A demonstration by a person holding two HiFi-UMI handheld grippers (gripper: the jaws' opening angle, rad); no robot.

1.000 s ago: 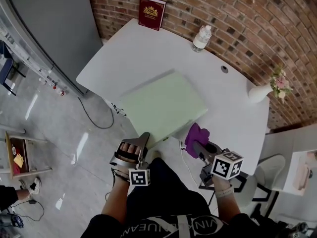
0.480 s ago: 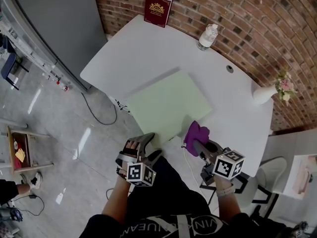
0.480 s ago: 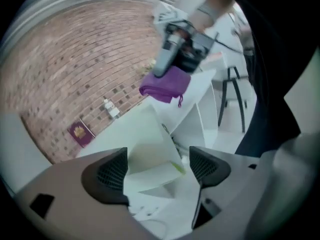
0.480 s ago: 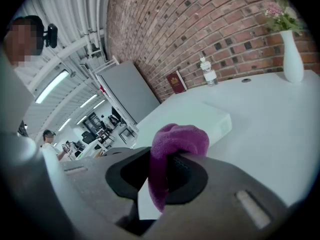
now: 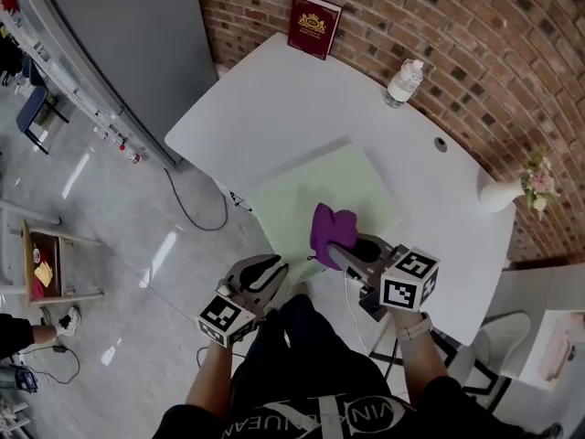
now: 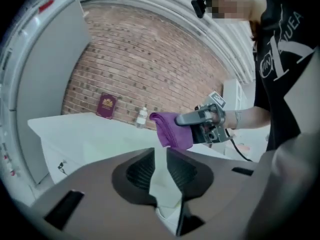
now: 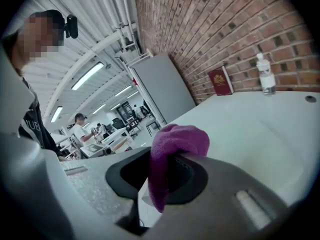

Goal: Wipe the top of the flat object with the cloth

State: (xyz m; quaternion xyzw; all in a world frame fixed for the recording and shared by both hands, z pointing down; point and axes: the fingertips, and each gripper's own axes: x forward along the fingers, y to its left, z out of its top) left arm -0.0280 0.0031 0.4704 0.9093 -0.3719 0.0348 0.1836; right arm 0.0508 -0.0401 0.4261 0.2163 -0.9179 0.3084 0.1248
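A pale green flat board [image 5: 320,195] lies on the white table [image 5: 274,90], reaching its near edge. My right gripper [image 5: 340,248] is shut on a purple cloth [image 5: 331,228], which hangs over the board's near part; whether it touches the board I cannot tell. In the right gripper view the cloth [image 7: 176,146] bulges out between the jaws. My left gripper [image 5: 271,275] hovers off the table's near edge, left of the right one. Its jaws are closing, with a narrow gap and nothing between them. The left gripper view shows the cloth [image 6: 172,130] and the right gripper [image 6: 204,120] ahead.
A dark red book [image 5: 313,13] leans on the brick wall at the back. A water bottle [image 5: 403,81] stands right of it, and a white vase with flowers [image 5: 512,190] at the table's right end. A grey cabinet [image 5: 128,35] stands left of the table.
The right gripper has carried the cloth up and left from beside the board to over its near part. The left gripper has turned, sunk lower, and its jaws have narrowed.
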